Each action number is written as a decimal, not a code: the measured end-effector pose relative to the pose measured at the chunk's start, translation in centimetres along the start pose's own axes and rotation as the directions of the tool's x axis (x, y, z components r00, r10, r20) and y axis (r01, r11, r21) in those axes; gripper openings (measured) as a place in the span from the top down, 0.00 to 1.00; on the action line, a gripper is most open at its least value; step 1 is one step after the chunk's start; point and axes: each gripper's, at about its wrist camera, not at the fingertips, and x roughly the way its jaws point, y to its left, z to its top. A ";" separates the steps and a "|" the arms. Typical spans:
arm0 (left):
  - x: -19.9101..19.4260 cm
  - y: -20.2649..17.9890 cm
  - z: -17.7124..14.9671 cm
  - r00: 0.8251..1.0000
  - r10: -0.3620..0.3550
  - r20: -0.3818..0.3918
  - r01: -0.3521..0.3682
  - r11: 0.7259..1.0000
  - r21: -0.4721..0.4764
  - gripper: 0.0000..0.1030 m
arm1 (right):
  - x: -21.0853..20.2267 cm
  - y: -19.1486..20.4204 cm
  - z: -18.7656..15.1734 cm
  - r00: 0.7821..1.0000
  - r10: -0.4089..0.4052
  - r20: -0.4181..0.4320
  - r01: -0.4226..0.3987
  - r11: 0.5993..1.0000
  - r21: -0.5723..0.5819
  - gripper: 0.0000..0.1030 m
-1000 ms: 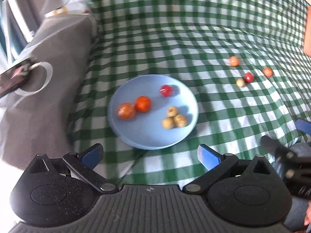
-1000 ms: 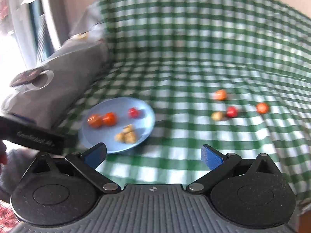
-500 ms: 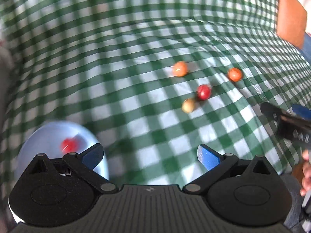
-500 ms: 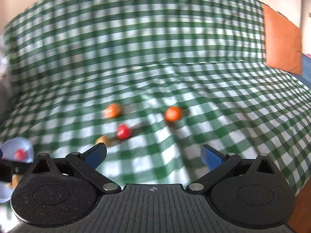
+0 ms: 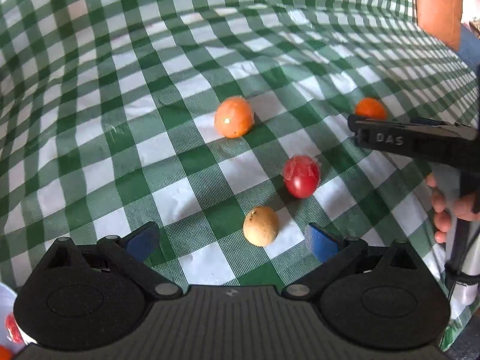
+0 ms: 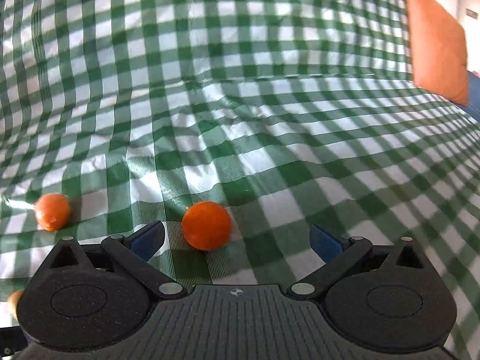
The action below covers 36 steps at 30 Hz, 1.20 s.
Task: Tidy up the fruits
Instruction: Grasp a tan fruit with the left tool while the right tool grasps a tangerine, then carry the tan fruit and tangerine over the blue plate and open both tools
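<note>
Loose fruits lie on the green checked cloth. In the left wrist view, a tan fruit (image 5: 260, 225) sits just ahead of my open left gripper (image 5: 231, 241), nearer its right finger. A red fruit (image 5: 301, 176) and an orange one (image 5: 234, 116) lie beyond it. Another orange fruit (image 5: 370, 109) lies at the right, partly behind the right gripper's body (image 5: 414, 141). In the right wrist view, that orange fruit (image 6: 206, 225) lies just ahead of my open right gripper (image 6: 237, 241), nearer the left finger. The farther orange fruit (image 6: 52, 211) lies to the left.
The blue plate's rim (image 5: 6, 297) with a red fruit (image 5: 13, 328) shows at the bottom left of the left wrist view. An orange cushion (image 6: 438, 39) stands at the far right. The cloth is wrinkled behind the fruits.
Both grippers have swung right, away from the plate, and moved close to the loose fruits. The tan fruit and the orange fruit now lie just ahead of the fingers. Both jaws stay open.
</note>
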 end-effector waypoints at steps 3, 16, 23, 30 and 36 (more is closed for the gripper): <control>0.0 0.4 -0.1 1.000 -0.020 0.001 0.020 1.000 -0.012 0.19 | 1.1 0.0 -0.4 1.000 0.005 -0.002 -0.005 1.000 0.007 0.01; -5.9 1.2 -0.7 0.999 -0.023 0.039 0.024 1.000 -0.019 0.73 | -2.8 -0.3 0.5 0.998 0.023 0.051 -0.022 1.000 -0.015 0.63; -12.8 3.3 -4.2 0.999 0.028 0.028 -0.026 0.998 -0.051 0.73 | -11.6 -0.5 0.3 0.991 0.070 0.117 -0.067 0.997 -0.031 0.63; -20.1 7.1 -9.0 0.995 0.098 0.008 -0.096 0.986 -0.139 0.73 | -21.2 2.6 -1.8 0.972 0.189 0.141 -0.178 0.980 -0.085 0.63; -26.6 11.2 -13.9 0.985 0.174 0.015 -0.167 0.964 -0.205 0.73 | -28.7 7.7 -5.0 0.933 0.344 0.102 -0.328 0.933 -0.149 0.63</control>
